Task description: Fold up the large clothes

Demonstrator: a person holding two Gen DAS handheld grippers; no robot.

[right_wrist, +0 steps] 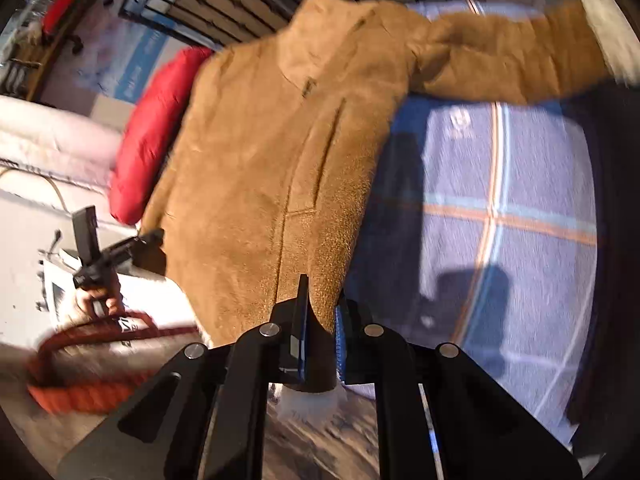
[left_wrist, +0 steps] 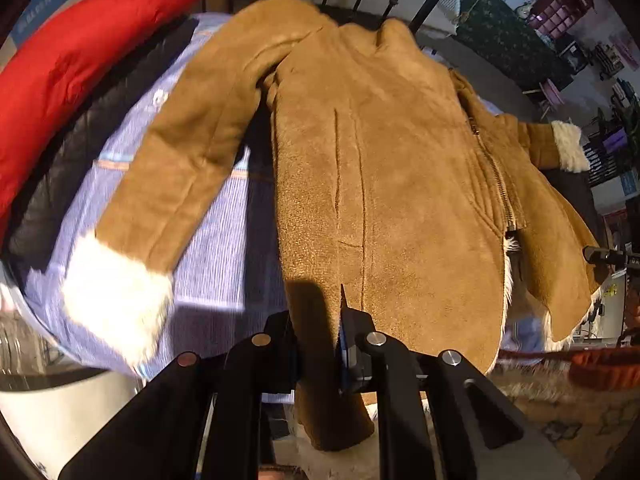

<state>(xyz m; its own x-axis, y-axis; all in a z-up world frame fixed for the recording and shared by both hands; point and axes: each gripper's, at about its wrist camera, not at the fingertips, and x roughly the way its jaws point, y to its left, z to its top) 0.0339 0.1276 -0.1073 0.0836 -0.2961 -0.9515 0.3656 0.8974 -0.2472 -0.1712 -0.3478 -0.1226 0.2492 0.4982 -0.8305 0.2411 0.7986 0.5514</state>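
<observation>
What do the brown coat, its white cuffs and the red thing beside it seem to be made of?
Brown coat: apparently suede or faux suede, with a matte, napped surface.
White cuff: fluffy, probably fleece or faux shearling.
Red thing: smooth and puffy, with a slight sheen, perhaps nylon; whether it is a jacket or a cushion is unclear.

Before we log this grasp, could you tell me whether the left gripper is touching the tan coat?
Touching. In the left wrist view, the left gripper is closed on the hem of the tan coat, the suede pinched between its fingers.
</observation>
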